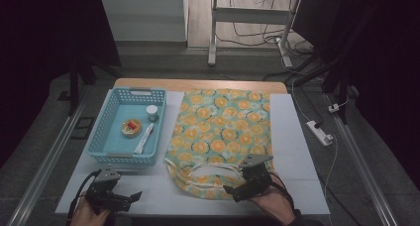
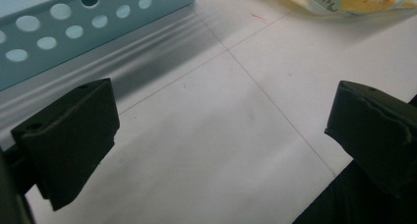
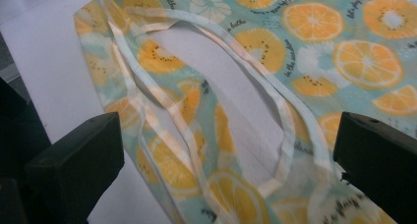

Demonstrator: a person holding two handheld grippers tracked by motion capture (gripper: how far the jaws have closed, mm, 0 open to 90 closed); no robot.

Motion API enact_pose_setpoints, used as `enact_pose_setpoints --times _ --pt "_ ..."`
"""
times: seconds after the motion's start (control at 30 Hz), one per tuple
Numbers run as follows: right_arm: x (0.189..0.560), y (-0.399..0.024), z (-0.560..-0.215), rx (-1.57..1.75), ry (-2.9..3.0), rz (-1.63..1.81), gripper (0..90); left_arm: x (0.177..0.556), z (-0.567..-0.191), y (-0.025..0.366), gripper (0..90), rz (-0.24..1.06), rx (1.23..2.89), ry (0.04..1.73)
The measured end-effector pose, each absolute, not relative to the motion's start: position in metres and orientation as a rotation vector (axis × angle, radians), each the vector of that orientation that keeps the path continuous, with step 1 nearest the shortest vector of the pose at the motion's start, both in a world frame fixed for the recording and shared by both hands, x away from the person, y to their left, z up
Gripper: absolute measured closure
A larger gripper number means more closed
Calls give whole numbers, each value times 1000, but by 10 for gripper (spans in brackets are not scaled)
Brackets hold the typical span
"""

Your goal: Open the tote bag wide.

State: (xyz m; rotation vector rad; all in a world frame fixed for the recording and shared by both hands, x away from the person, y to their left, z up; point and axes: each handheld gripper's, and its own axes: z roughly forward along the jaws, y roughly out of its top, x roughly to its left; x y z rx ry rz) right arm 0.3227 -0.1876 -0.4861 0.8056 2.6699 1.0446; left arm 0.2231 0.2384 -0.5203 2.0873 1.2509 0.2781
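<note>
Right gripper [image 1: 236, 190] wide over fruit-print bag [image 1: 223, 132], left gripper [image 1: 130, 198] wide, basket [image 1: 110, 107] holding jar [image 1: 152, 112], tin [image 1: 131, 127], tube [image 1: 144, 138]

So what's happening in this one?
A person sits at a white table with a gripper in each hand. The right gripper hovers open over the near end of a flat orange-print tote bag, right by its handles, holding nothing. The left gripper is open too, over bare table in front of a blue basket. The basket holds a small jar, a round tin and a tube. Nothing is in the bag yet.
</note>
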Motion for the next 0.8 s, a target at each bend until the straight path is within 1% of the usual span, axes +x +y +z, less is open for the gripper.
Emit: enact_pose_setpoints --times 0.33,0.7,0.8 --pt "335 -154 -493 757 2699 968 0 223 -520 239 0 265 2084 1240" --pt "339 -133 -521 719 2764 851 0 224 -521 239 0 255 2090 1233" --pt "339 -130 -525 707 2768 844 34 224 -521 239 0 253 2089 1233"
